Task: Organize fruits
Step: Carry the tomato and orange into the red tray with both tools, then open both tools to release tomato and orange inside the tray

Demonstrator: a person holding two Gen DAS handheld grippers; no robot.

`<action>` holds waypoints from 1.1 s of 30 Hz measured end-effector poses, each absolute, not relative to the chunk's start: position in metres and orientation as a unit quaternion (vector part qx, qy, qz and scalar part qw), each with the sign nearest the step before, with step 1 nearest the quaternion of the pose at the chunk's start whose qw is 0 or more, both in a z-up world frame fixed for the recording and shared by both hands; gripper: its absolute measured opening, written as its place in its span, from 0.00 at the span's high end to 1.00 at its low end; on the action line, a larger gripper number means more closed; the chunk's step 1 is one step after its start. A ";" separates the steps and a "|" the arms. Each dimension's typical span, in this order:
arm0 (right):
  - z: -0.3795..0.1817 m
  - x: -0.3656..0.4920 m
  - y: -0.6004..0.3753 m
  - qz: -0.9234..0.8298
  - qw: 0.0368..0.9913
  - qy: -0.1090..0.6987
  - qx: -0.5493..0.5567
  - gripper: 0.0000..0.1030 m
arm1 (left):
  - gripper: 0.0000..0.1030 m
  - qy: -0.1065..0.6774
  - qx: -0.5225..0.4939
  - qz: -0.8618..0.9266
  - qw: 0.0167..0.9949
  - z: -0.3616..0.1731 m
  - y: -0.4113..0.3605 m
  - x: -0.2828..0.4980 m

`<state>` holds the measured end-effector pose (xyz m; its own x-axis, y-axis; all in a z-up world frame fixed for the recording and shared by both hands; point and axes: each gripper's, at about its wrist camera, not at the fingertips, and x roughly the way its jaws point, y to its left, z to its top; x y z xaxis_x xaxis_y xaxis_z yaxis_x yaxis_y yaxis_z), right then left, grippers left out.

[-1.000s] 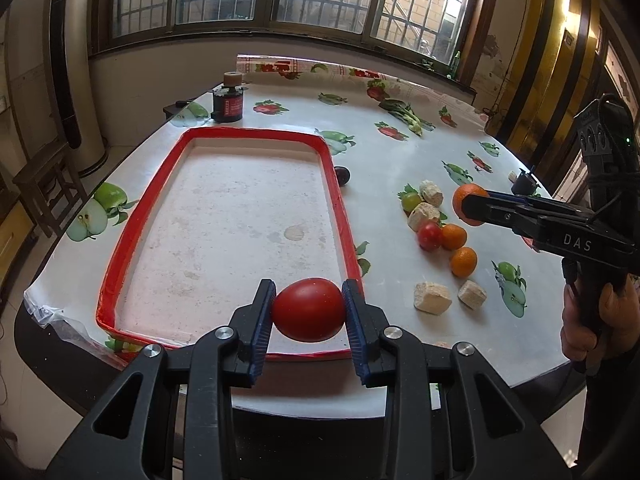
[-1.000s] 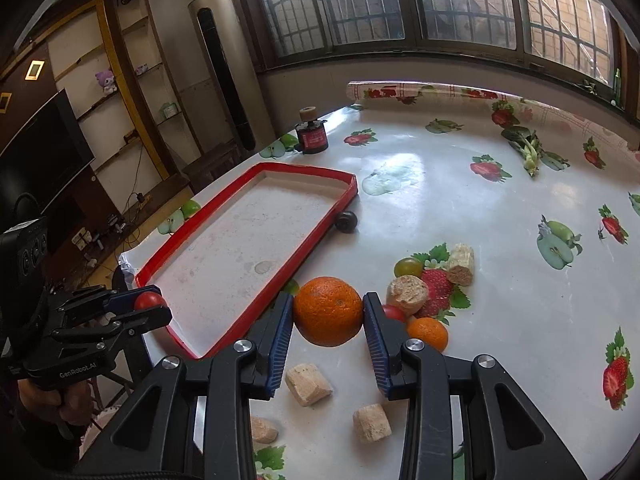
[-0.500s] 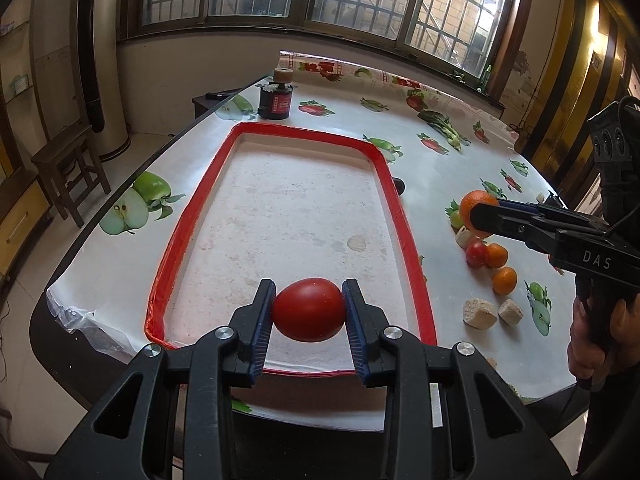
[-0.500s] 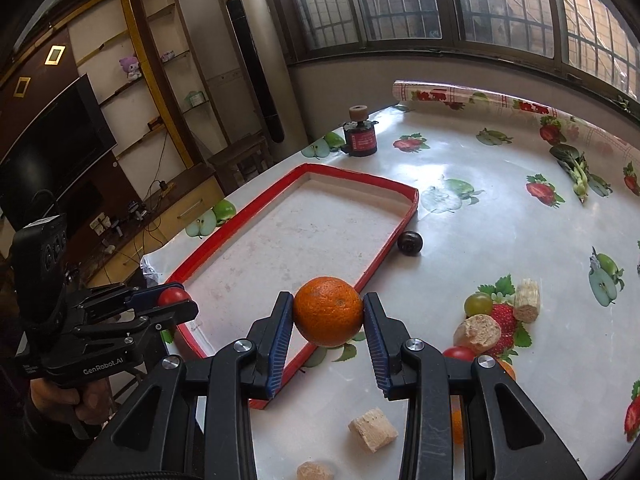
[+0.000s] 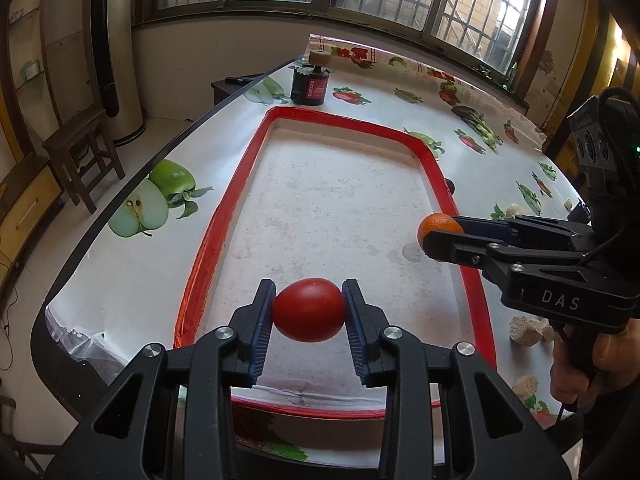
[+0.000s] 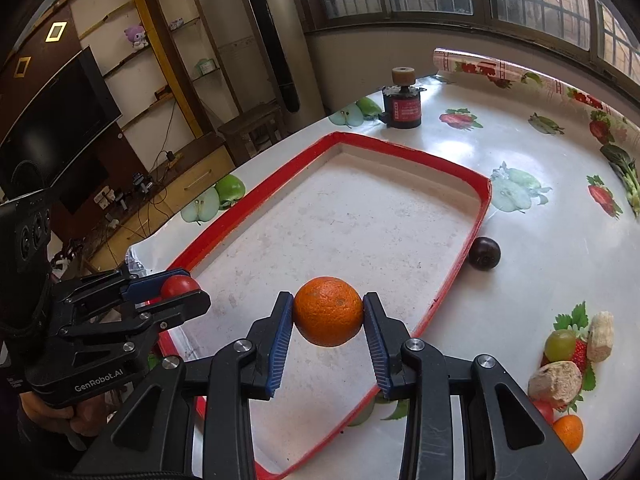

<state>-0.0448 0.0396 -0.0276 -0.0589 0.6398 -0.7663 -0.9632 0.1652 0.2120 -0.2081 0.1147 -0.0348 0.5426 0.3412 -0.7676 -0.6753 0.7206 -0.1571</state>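
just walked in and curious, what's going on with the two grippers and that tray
A person is sorting fruit with two handheld grippers. The left gripper is shut on a smooth red tomato, and the right gripper is shut on a round orange. Both are held above the shallow red-rimmed tray, which has nothing in it yet. A dark purple round fruit sits on the fruit-print tablecloth right beside the tray's rim.

Left gripper [image 5: 309,311] with tomato [image 5: 309,309] now carried inward over tray [image 5: 224,216]; right gripper [image 6: 328,313] with orange [image 6: 328,311] brought from tablecloth to above tray interior.
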 end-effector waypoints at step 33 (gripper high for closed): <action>-0.004 -0.027 -0.022 0.605 0.681 0.371 -0.178 0.47 | 0.43 0.375 -0.199 0.298 0.855 -0.014 0.075 -0.198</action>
<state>-0.0271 -0.0222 -0.0042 -0.0082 0.6932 -0.7207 -0.9569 0.2038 0.2069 -0.1976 0.0747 -0.0137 0.5400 0.3608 -0.7604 -0.6595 0.7427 -0.1159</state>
